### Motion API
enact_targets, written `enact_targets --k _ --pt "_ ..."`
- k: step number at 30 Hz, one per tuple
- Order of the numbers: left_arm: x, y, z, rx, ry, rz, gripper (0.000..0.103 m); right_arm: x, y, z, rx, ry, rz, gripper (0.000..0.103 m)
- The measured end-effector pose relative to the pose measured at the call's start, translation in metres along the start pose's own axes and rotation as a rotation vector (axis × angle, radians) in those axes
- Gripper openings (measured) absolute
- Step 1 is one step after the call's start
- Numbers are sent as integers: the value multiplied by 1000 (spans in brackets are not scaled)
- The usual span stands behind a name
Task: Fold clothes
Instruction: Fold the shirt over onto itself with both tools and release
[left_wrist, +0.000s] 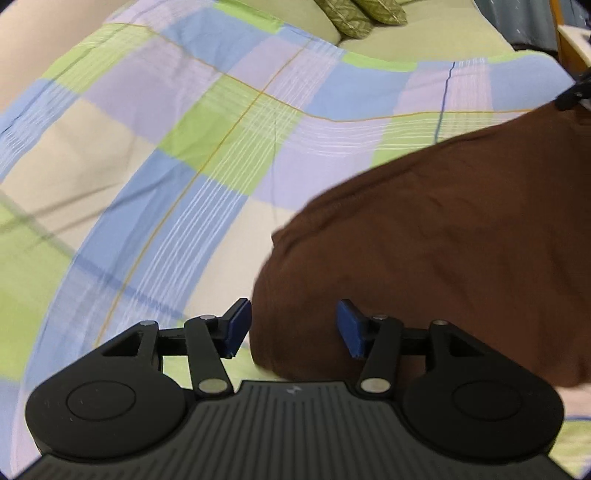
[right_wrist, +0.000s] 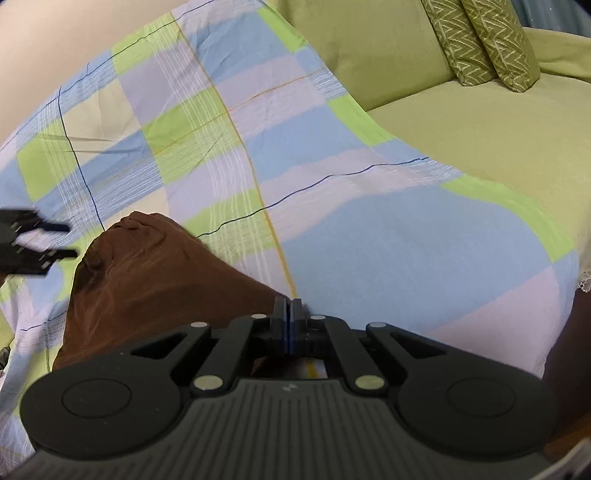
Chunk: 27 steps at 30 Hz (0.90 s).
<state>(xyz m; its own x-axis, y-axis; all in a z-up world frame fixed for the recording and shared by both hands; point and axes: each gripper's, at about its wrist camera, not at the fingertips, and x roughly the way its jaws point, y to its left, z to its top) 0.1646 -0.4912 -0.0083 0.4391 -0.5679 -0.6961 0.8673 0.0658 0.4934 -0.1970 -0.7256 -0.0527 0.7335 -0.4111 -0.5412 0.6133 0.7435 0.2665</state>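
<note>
While one brown garment (left_wrist: 443, 258) lies bunched on one checked sheet (left_wrist: 184, 147) covering the bed, the left gripper (left_wrist: 293, 328) stands part open with nothing pressed between its pads. One right gripper (right_wrist: 290, 314) is fully closed at the garment's near edge; whether cloth is pinched cannot be told. Two green patterned pillows (right_wrist: 484, 40) lie far right.
</note>
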Motion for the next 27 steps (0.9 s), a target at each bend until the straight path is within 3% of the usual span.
enact_targets --k 6,10,14,18,22,24,26,27 --pt "-53 -69 -38 -83 -58 -43 57 -30 8 -3 -44 -42 -7 4" --pt "-78 -124 -55 -80 -121 -45 58 -52 19 -14 -156 -37 66 19" --pt "-97 -176 -62 -2 -191 -63 59 -73 39 -32 -329 -3 99 26" --pt "-99 -227 -65 122 -215 -47 59 -86 53 -40 -393 19 165 26" --pt "-104 -245 -64 77 -219 -82 60 -91 83 -52 -553 99 320 26" --pt "-106 -250 -64 59 -209 -81 60 -88 92 -56 -570 153 388 26" --pt "-109 -253 -64 44 -210 -85 61 -68 94 -57 -391 317 502 26" --pt "-110 -255 -64 40 -212 -84 61 -63 94 -60 -346 337 512 26"
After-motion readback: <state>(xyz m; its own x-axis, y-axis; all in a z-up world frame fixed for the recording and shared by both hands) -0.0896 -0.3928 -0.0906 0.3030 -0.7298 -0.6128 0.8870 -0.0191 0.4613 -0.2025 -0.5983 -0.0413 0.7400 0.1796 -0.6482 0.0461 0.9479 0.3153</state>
